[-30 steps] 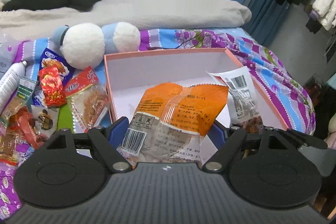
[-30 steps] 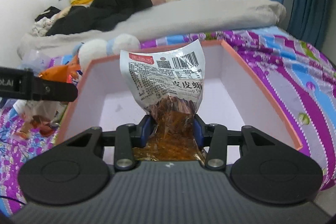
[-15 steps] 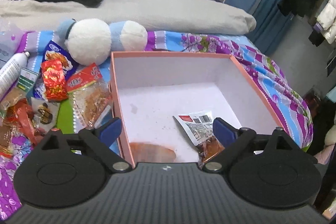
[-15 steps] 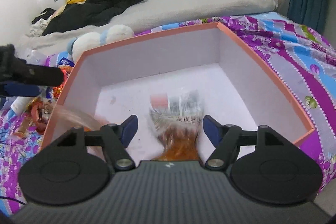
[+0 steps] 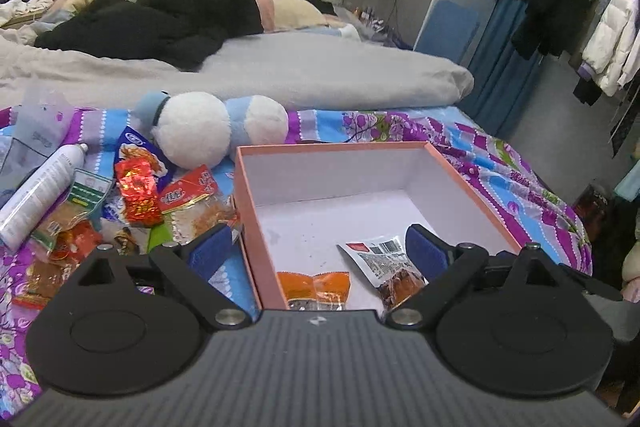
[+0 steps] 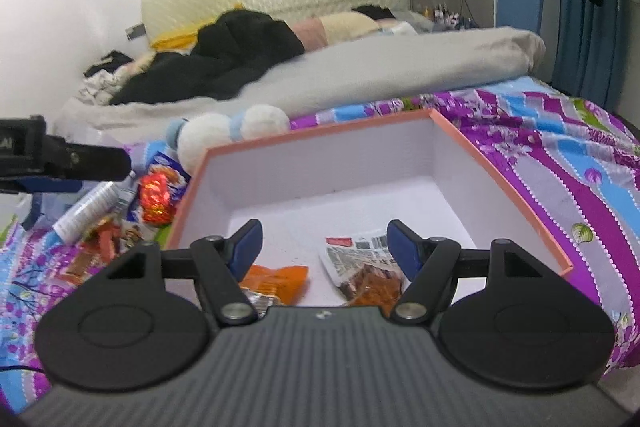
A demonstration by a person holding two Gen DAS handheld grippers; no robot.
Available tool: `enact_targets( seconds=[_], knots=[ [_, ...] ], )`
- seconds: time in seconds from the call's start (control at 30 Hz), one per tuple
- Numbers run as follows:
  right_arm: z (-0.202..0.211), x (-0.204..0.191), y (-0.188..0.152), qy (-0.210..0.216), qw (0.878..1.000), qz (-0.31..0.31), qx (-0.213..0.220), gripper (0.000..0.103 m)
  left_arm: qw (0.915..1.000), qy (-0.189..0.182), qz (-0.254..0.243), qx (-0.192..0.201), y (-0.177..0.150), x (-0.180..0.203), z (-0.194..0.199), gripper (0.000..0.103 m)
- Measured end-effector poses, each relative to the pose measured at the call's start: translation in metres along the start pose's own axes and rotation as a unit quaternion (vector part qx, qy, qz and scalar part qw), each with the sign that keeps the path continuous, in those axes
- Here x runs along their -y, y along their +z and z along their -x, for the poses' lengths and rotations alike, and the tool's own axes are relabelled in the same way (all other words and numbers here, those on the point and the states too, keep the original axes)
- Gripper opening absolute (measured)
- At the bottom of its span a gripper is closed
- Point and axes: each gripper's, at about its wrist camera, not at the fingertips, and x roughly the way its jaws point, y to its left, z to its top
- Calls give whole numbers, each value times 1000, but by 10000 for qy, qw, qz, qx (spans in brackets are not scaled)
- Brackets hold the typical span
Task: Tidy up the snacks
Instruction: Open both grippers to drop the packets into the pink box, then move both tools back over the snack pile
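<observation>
Two packets lie on the floor of the pink box [image 5: 472, 183]: orange packet [image 5: 314, 283] and barcode packet [image 5: 386, 263], beneath the released left gripper [image 5: 318, 247], with loose snacks [image 5: 160, 195] left. Right gripper [image 6: 324, 245], released too, shows the box's far half bare.

You have bare floor across the far half of the pink-rimmed white cardboard box [image 5: 472, 187]; its near part holds an orange snack packet [image 5: 314, 283] and a clear barcode-labelled packet [image 5: 384, 263], with loose wrappers [image 5: 136, 195] crowding the left
</observation>
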Motion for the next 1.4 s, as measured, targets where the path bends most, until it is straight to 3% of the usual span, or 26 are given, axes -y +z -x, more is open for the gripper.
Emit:
enact_targets(
  seconds=[0.4,0.93,1.4],
  knots=[
    [44,-44,-22,510,9975,113,468,71,9990,389,104,183,-52,-43,57,96],
    [68,-101,-78,1042,9931,444,300,71,9970,674,369,98,-106,-80,104,96],
    [88,-124,-110,1199,9915,490,95,71,9947,850,579,27,-142,-113,139,96]
  ],
)
